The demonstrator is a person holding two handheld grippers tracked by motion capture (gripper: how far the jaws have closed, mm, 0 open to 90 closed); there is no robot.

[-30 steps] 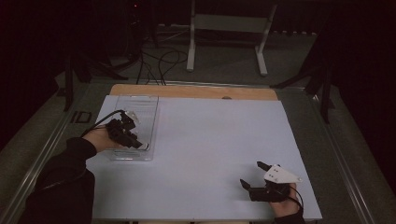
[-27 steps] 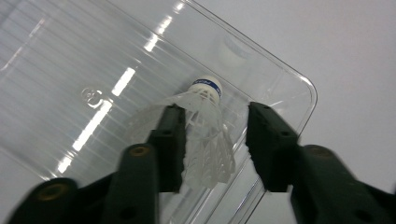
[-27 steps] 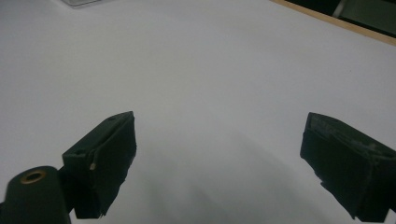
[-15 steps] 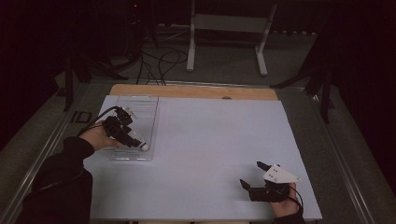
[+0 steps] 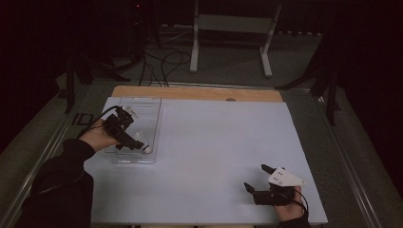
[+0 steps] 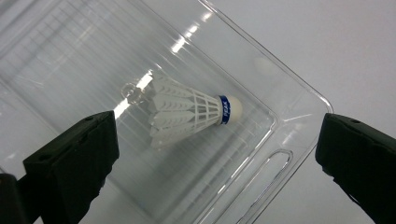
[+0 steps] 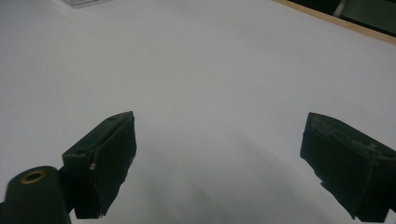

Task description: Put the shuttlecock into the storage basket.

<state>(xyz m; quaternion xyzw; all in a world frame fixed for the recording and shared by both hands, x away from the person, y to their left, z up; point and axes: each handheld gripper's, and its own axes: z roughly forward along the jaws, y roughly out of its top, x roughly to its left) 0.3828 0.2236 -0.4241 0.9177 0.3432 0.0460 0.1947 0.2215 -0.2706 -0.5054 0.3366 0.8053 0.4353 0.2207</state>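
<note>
Shuttlecock lying on its side inside clear tray, near tray's front end. Left gripper over tray, fingers just opened wide, released, shuttlecock between but untouched. Right gripper well right of tray on desk, fingers apart, holding nothing.

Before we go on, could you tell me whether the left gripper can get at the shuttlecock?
Probably yes: the left gripper hangs open just above the shuttlecock, which lies loose in the open tray.
</note>
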